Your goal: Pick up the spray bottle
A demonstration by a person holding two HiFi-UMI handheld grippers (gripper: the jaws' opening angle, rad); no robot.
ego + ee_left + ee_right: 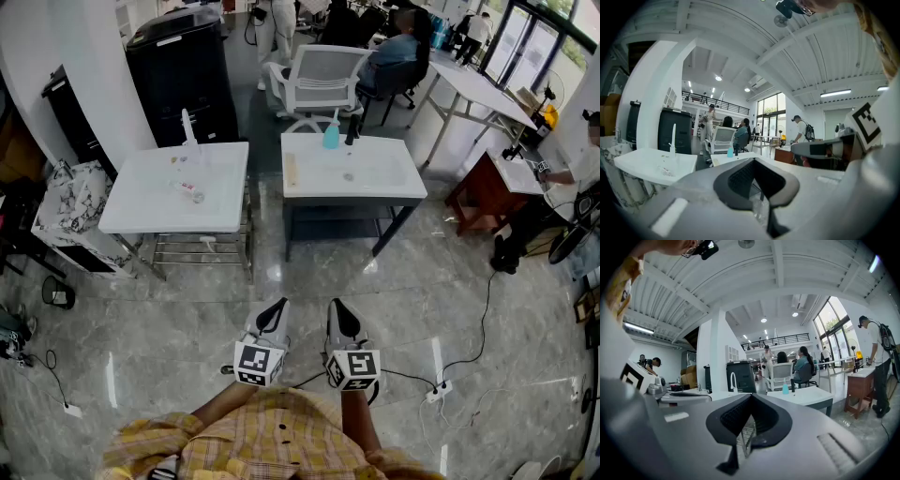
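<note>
Spray bottle [331,138] stands upright at the far edge of the right-hand bench [398,190], w/ a dark bottle [352,131] just beside it. Left gripper [277,306] & right gripper [337,307] are low over the floor, well apart from the bench, both w/ fingers pressed together and nothing between them. Risks, IMO: reaching in w/o spreading the fingers first would shove the bottle off the far edge. A wide approach could knock the dark bottle over. The cable [473,337] on the floor could snag a foot.
</note>
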